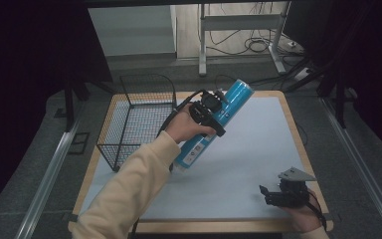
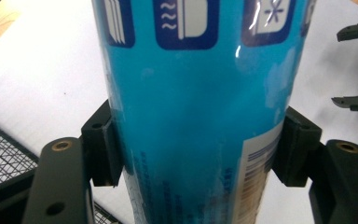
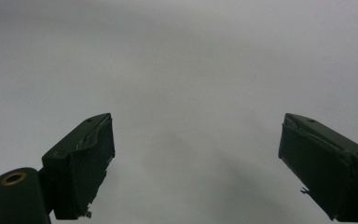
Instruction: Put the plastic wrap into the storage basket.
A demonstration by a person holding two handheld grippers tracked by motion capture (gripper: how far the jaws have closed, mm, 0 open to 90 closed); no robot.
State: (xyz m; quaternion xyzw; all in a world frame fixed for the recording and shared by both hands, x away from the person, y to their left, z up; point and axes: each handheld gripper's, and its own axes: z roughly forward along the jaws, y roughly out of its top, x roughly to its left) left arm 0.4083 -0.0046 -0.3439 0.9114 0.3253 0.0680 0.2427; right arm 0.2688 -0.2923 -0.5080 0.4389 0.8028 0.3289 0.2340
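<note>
- We see the left gripper point(image 1: 214, 110) clamped around the middle of one blue tube point(image 1: 214, 124), tilted above the white mat point(image 1: 248, 164) just beside one wire basket point(image 1: 137, 117).
- We see the right gripper point(image 1: 271, 195) wide apart, holding nothing, near the mat's corner.

This looks like a lab or recording room set up for filming. Black curtains point(image 1: 25, 74) hang at both sides, a metal-legged frame point(image 1: 241, 37) stands on the bare floor behind with loose cables point(image 1: 258, 45) around it, and aluminium rails point(image 1: 47, 184) run beside the wood-edged surface point(image 1: 258, 149) covered with a white mat.
</note>
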